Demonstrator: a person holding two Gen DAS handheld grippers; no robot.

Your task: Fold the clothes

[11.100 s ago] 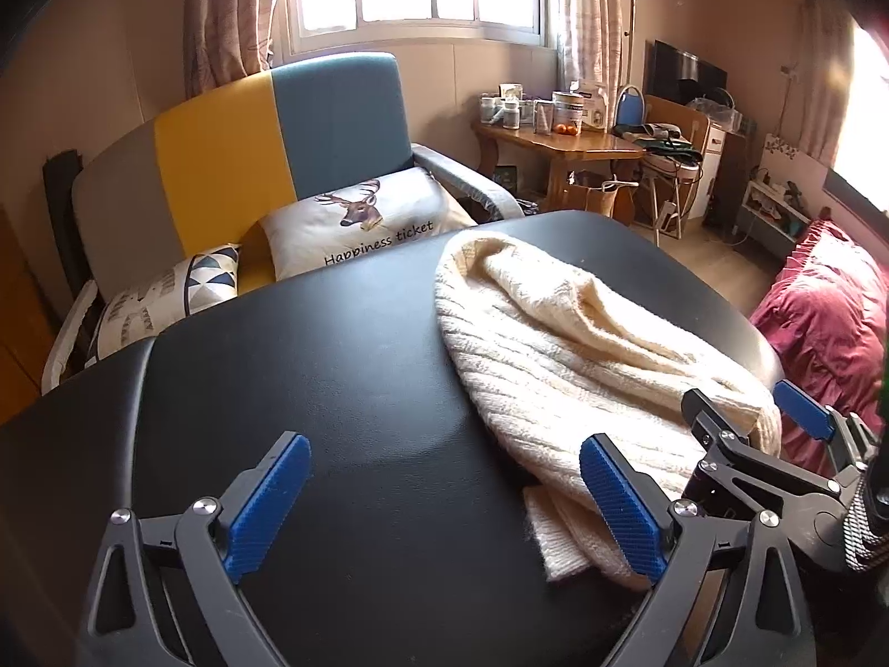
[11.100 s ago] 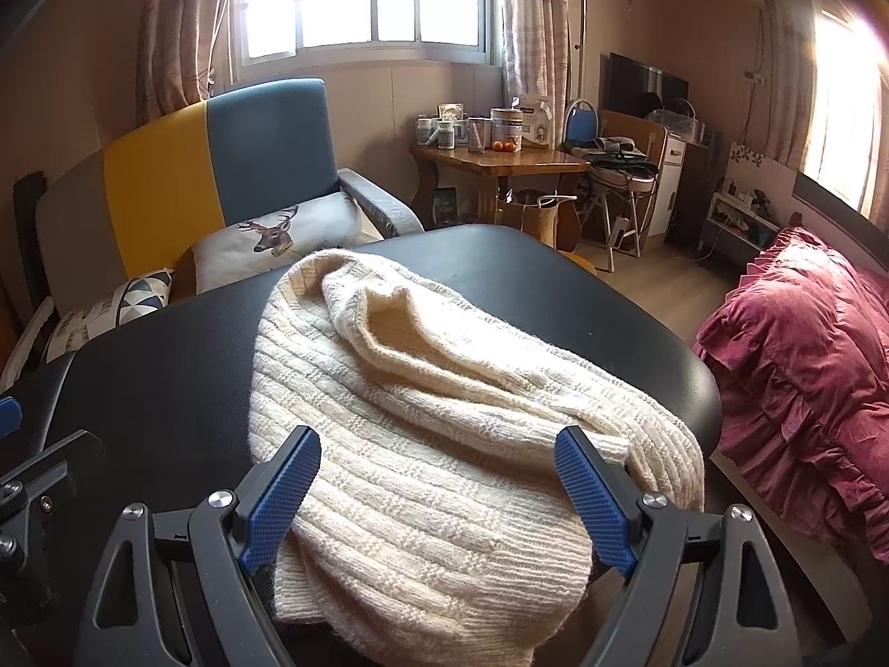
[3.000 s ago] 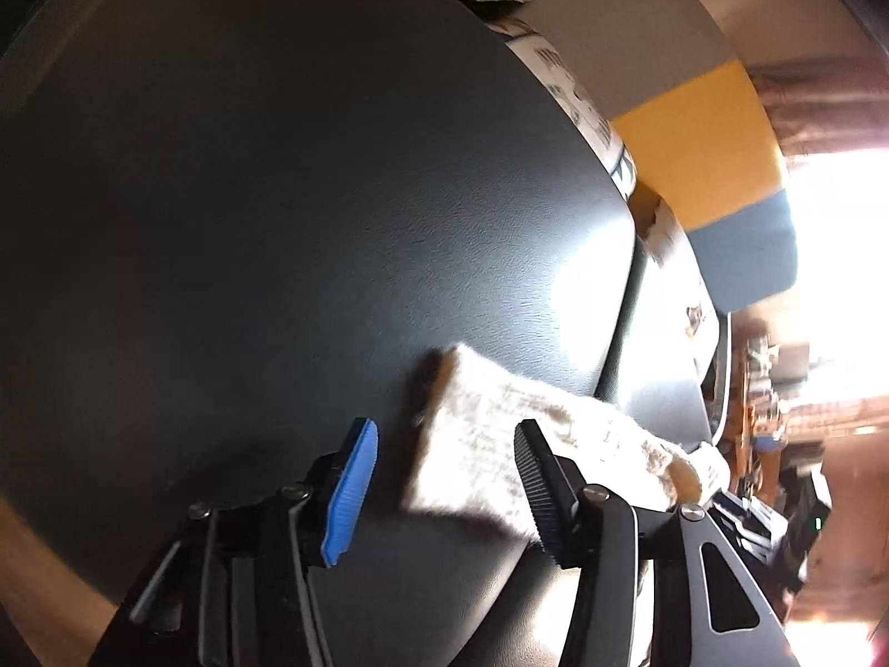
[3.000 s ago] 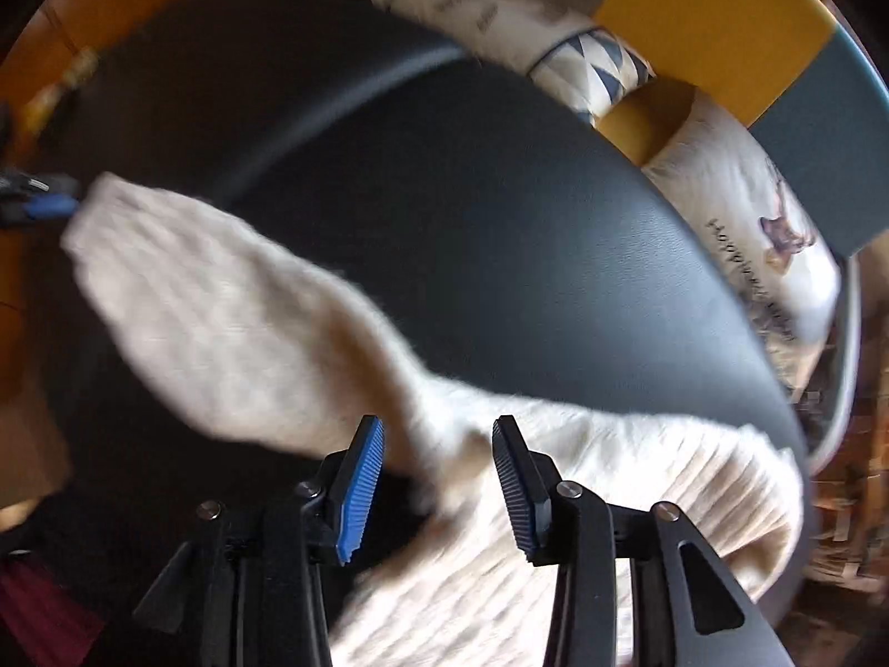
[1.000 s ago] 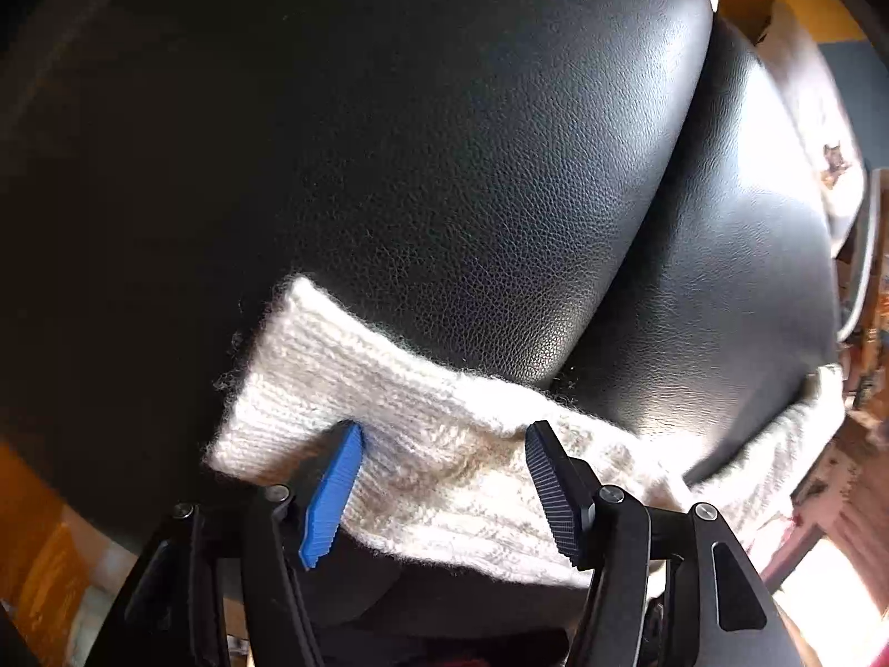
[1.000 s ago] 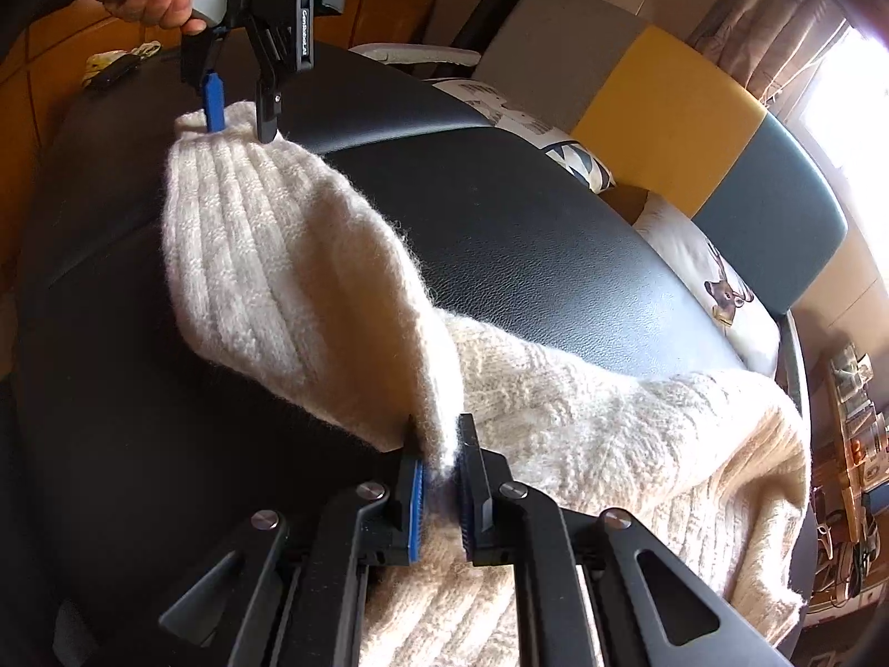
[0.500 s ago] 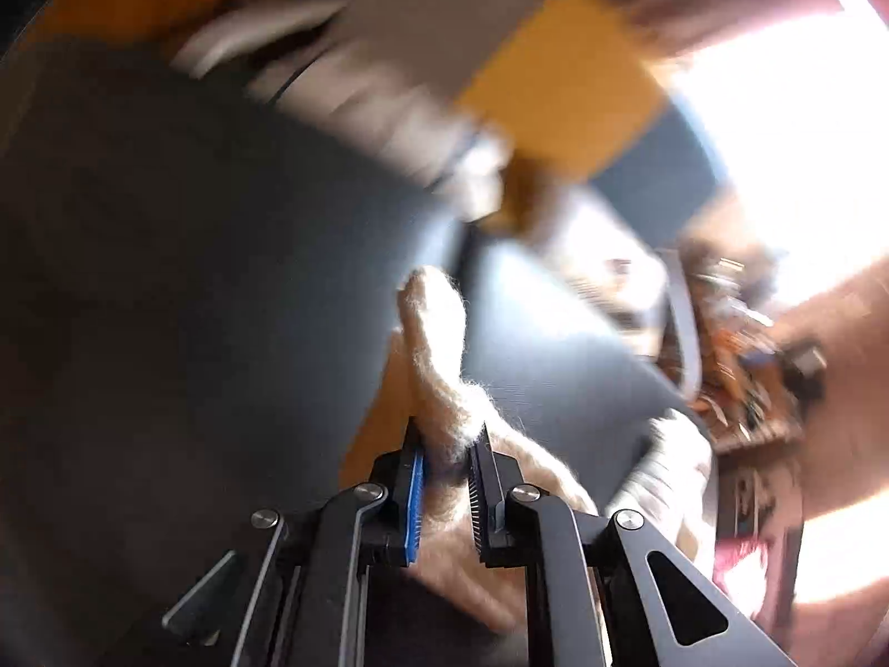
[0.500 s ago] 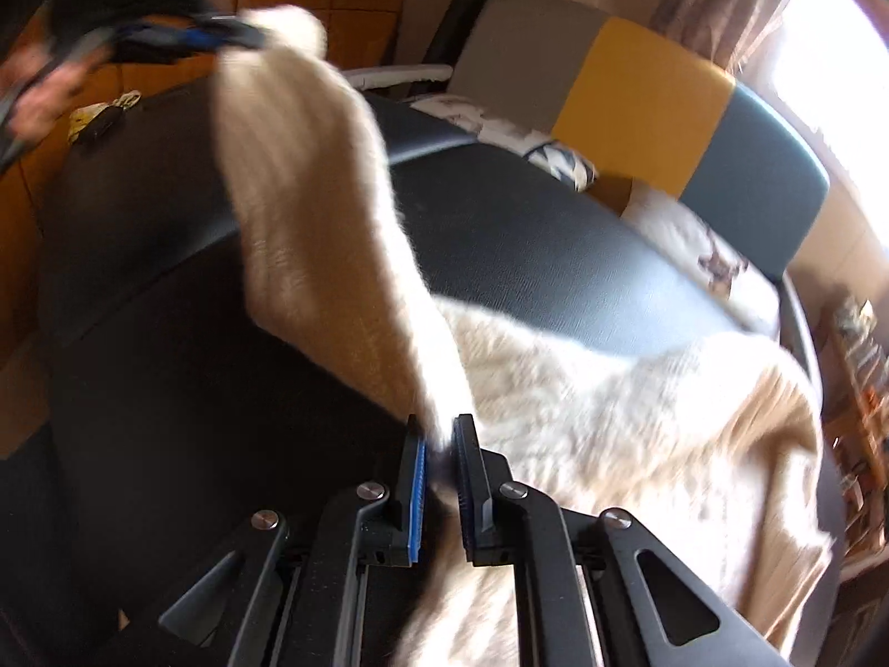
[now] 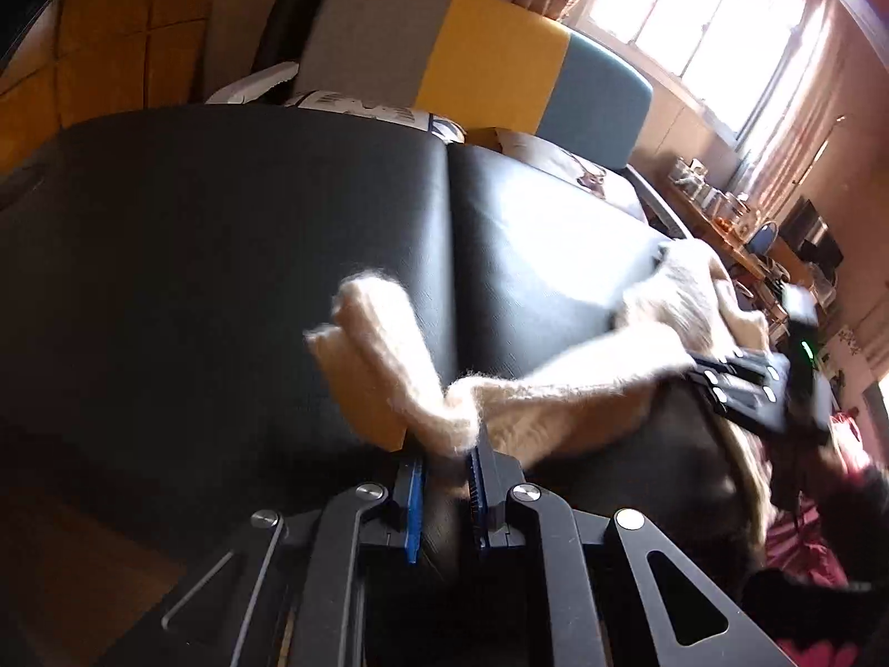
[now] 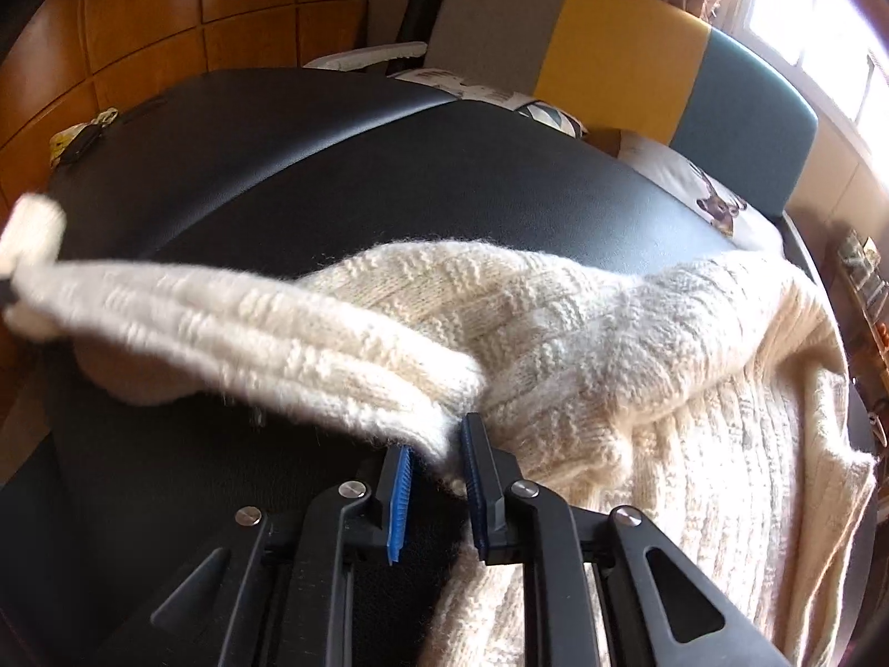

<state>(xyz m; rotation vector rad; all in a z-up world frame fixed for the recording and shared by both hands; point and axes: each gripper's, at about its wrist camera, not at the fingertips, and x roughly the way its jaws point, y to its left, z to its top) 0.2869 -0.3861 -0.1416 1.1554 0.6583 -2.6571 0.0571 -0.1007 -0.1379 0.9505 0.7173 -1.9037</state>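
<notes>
A cream knitted sweater (image 10: 611, 333) lies heaped on the right part of the black padded table (image 10: 333, 183). One sleeve (image 10: 250, 328) is pulled out taut to the left, just above the table. My right gripper (image 10: 436, 453) is shut on the sleeve near where it joins the body. My left gripper (image 9: 446, 461) is shut on the sleeve just behind its cuff (image 9: 378, 344), which sticks up past the fingers. In the left wrist view the sleeve (image 9: 583, 383) runs right to the right gripper (image 9: 744, 383), with the sweater body (image 9: 700, 289) behind it.
A sofa with a grey, yellow and blue back (image 9: 489, 50) and printed cushions (image 10: 717, 194) stands behind the table. A wooden desk with jars (image 9: 717, 205) is at the far right. Red bedding (image 9: 805, 550) lies at the right, and wood panelling (image 10: 166, 16) at the left.
The left gripper has come down with the cuff, so the sleeve that was held high now stretches low and nearly level over the table. Both grippers stay shut.
</notes>
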